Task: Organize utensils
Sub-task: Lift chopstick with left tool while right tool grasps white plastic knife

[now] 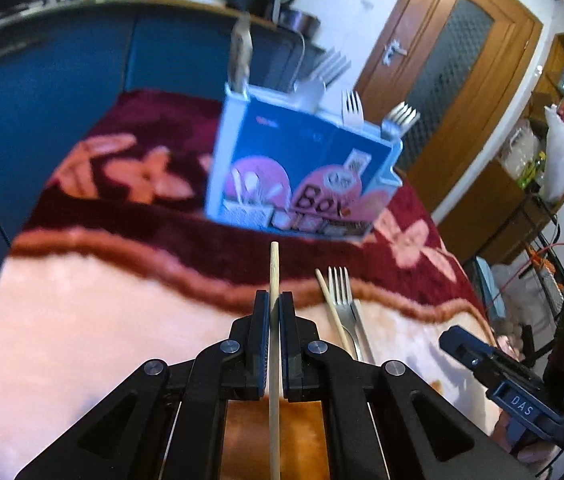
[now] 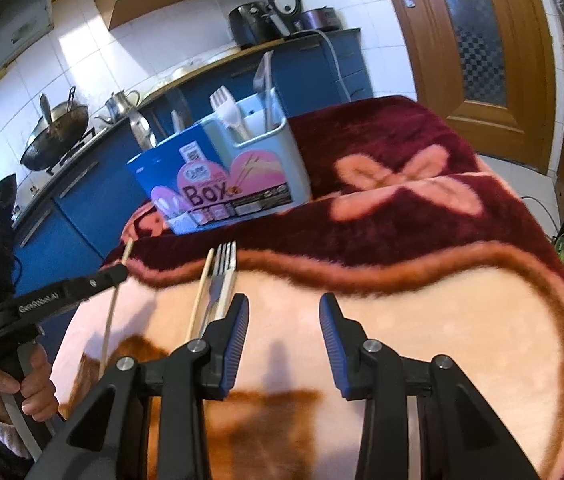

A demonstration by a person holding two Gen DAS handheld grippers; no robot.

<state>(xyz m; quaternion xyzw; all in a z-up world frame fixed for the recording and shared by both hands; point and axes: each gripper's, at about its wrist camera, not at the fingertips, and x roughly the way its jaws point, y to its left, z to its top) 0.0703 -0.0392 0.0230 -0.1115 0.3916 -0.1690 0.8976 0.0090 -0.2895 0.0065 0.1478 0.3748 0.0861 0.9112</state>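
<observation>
Left gripper (image 1: 274, 312): jaws pinching chopstick (image 1: 273, 276). Right gripper (image 2: 284, 320): jaws spread, empty. Fork (image 2: 223, 270), second chopstick (image 2: 201, 288): on blanket (image 2: 422, 304).

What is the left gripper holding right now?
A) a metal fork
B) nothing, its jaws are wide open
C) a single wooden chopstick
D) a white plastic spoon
C: the left gripper is shut on a thin wooden chopstick that runs up between its pads, while the fork lies on the blanket beside another chopstick.
</observation>
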